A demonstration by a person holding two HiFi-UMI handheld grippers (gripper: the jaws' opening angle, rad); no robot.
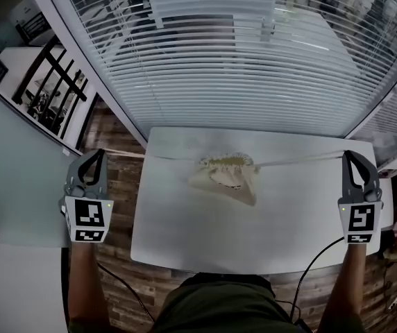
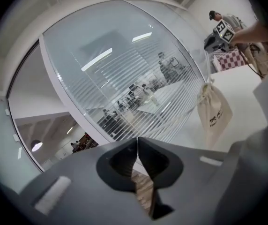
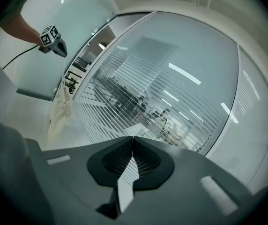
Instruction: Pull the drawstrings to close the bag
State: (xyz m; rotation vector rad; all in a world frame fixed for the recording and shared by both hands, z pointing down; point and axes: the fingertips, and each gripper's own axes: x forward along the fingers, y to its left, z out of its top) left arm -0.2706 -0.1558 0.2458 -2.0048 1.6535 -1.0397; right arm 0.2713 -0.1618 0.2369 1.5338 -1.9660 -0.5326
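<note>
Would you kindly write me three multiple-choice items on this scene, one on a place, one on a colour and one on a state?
1. Where does the bag lie?
A. on the floor
B. on the white table
C. on a chair

2. What colour is the bag?
A. red
B. black
C. beige

3. How do the jaws of the right hand-held gripper stand?
A. together
B. wide apart
C. around a cup

Answers:
1 B: the head view shows the bag resting on the tabletop.
2 C: its cloth is pale beige.
3 A: the right gripper view shows the jaws meeting, and the drawstring runs taut to them.
</note>
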